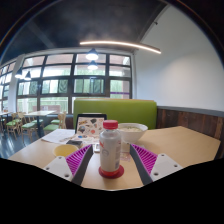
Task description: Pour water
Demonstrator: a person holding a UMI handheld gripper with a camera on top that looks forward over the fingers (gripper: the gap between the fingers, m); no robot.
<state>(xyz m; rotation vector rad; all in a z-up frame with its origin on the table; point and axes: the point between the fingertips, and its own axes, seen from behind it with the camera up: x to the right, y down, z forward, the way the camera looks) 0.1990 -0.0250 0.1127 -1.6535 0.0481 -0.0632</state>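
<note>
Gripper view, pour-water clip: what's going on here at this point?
The hand-held gripper has a capped bottle upright between its fingers, red cap on, standing on a wooden table. Whether the pads actually press on it can't be told. A white bowl sits just beyond the bottle, with a laptop beside it. Nothing is tilted, so pouring hasn't started.

Bottle [110,148] stands on table [185,143] between fingers [80,160]; bowl [131,130] behind it.
</note>
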